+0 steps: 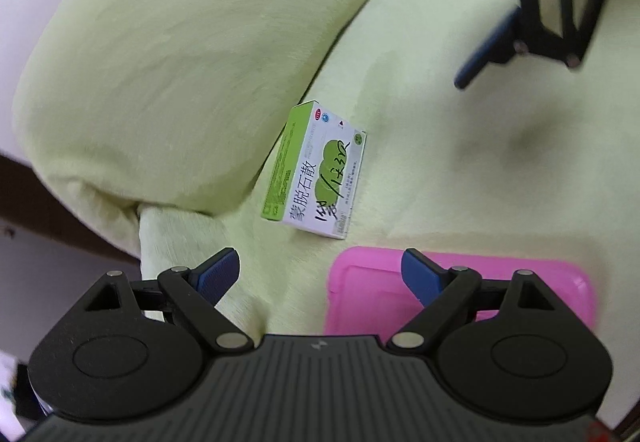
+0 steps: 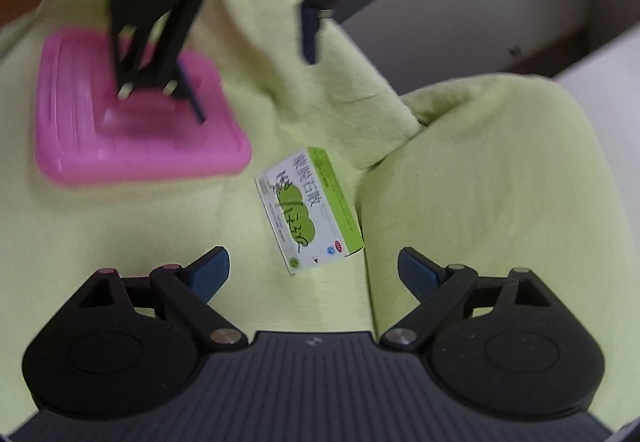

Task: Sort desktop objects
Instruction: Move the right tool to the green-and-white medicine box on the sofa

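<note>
A white and green medicine box with handwriting lies flat on pale green cloth, beside a raised fold. It shows in the right wrist view as well, the medicine box lying just ahead of my right gripper, which is open and empty. My left gripper is open too, hovering over the near edge of a pink tray. In the right wrist view the pink tray sits at the left with the left gripper above it. The right gripper shows at the top of the left wrist view.
The pale green cloth covers the whole surface and bunches into a thick fold beside the box. A white cabinet or wall stands beyond the cloth.
</note>
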`<action>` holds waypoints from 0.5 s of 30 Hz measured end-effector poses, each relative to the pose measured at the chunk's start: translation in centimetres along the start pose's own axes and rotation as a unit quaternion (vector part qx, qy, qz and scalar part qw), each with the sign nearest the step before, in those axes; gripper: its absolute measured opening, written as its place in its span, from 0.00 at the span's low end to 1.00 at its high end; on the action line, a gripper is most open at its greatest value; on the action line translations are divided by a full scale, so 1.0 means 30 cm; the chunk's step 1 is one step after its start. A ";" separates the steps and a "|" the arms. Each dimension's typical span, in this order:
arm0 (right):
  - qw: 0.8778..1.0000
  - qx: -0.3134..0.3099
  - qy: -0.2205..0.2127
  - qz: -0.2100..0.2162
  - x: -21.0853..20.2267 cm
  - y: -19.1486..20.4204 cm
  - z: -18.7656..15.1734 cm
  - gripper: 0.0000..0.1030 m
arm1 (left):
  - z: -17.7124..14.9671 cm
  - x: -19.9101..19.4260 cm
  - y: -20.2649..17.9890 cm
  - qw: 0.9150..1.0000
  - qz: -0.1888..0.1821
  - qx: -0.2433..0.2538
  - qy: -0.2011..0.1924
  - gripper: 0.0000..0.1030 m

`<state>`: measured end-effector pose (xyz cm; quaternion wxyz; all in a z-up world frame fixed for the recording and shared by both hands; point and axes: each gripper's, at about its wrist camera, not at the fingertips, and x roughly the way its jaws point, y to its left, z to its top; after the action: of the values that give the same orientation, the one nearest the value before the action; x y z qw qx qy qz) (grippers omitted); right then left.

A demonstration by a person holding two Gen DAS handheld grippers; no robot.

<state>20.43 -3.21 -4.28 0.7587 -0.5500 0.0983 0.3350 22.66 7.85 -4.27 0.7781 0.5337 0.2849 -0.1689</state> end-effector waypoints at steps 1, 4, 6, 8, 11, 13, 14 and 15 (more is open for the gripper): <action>1.000 -0.014 0.003 0.001 0.014 0.004 -0.001 0.87 | 0.000 0.015 -0.003 1.000 0.001 0.014 0.001 0.87; 0.999 -0.031 0.012 0.010 0.055 0.003 -0.004 0.87 | 0.003 0.057 -0.005 0.999 -0.003 0.046 0.003 0.87; 0.999 -0.040 0.015 0.015 0.084 -0.007 -0.005 0.87 | 0.004 0.084 0.004 0.998 -0.010 0.060 0.004 0.87; 0.998 -0.048 0.018 0.020 0.113 -0.020 -0.006 0.87 | 0.007 0.112 0.020 0.998 -0.015 0.067 0.006 0.87; 0.998 -0.050 0.019 0.022 0.173 -0.045 -0.004 0.87 | 0.013 0.150 0.049 0.997 -0.019 0.073 0.007 0.87; 0.999 -0.046 0.018 0.023 0.214 -0.060 0.004 0.87 | 0.018 0.171 0.069 0.997 -0.020 0.074 0.005 0.87; 0.998 -0.047 0.018 0.024 0.239 -0.066 0.008 0.87 | 0.021 0.185 0.078 0.997 -0.021 0.072 0.004 0.87; 0.998 -0.051 0.018 0.024 0.262 -0.069 0.011 0.86 | 0.024 0.199 0.088 0.997 -0.022 0.070 0.003 0.87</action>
<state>27.59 -0.13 -6.63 0.7197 -0.5914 0.1081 0.3473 29.00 8.42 -5.87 0.7338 0.5810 0.2869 -0.2039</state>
